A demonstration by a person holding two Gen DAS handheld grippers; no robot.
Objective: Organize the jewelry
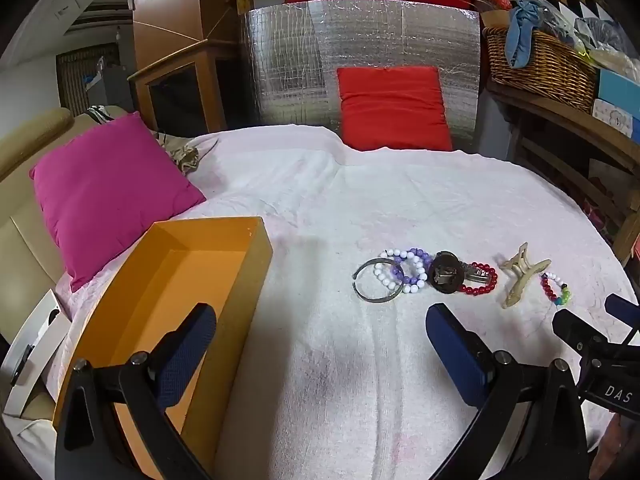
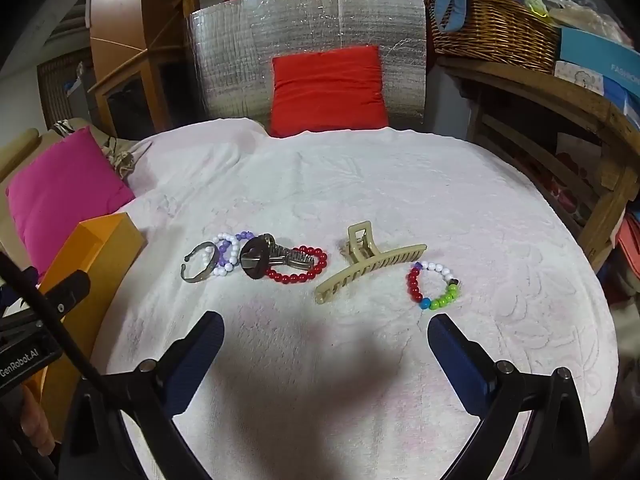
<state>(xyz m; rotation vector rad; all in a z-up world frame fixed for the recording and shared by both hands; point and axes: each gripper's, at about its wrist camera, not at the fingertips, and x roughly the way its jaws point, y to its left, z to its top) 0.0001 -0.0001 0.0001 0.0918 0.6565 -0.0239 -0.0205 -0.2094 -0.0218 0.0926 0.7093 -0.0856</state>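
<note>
Jewelry lies in a row on the white towel (image 1: 360,208): a metal bangle (image 1: 374,285), a white-and-purple bead bracelet (image 1: 404,270), a dark watch (image 1: 445,272), a red bead bracelet (image 1: 482,280), a beige hair claw (image 1: 520,276) and a multicolour bead bracelet (image 1: 556,288). An open orange box (image 1: 180,292) stands at the left. My left gripper (image 1: 320,344) hovers open just short of the row. The right wrist view shows the bangle (image 2: 198,266), watch (image 2: 256,262), red bracelet (image 2: 298,266), claw (image 2: 370,266) and multicolour bracelet (image 2: 434,286) ahead of my open right gripper (image 2: 326,348).
A pink pillow (image 1: 108,192) lies at the far left and a red pillow (image 1: 394,110) leans on a silver foil panel (image 1: 320,64). A wicker basket (image 1: 540,64) sits on a wooden shelf at the right. The right gripper's body (image 1: 592,340) shows in the left view.
</note>
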